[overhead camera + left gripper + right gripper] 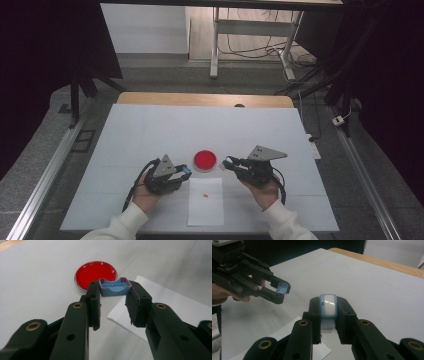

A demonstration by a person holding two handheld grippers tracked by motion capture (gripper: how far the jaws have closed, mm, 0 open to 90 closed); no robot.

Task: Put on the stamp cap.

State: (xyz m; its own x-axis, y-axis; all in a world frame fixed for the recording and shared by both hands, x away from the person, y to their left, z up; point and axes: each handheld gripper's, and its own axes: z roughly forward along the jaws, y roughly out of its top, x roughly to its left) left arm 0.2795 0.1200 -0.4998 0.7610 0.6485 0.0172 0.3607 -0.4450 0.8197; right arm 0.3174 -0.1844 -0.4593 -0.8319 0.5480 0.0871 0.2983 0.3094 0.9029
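My left gripper (113, 291) is shut on a small hollow blue shell (115, 287), pinched by its ends between the fingertips with its open side up. It hovers left of a round red dish (205, 160) near the table's front. My right gripper (328, 305) is shut on a small blue-rimmed piece with a white face (329, 304), held upright between the pads. In the high view the right gripper (228, 163) sits just right of the dish and the left gripper (184, 173) faces it. The right gripper view shows the left gripper (281, 291) carrying the shell (282, 288) at upper left.
A white paper sheet (206, 205) lies at the front edge between my hands, with a tiny red speck (205, 195) on it. A white cover (150, 135) spreads over the table, and the wooden table edge (200, 99) shows at the back. A metal frame stands beyond.
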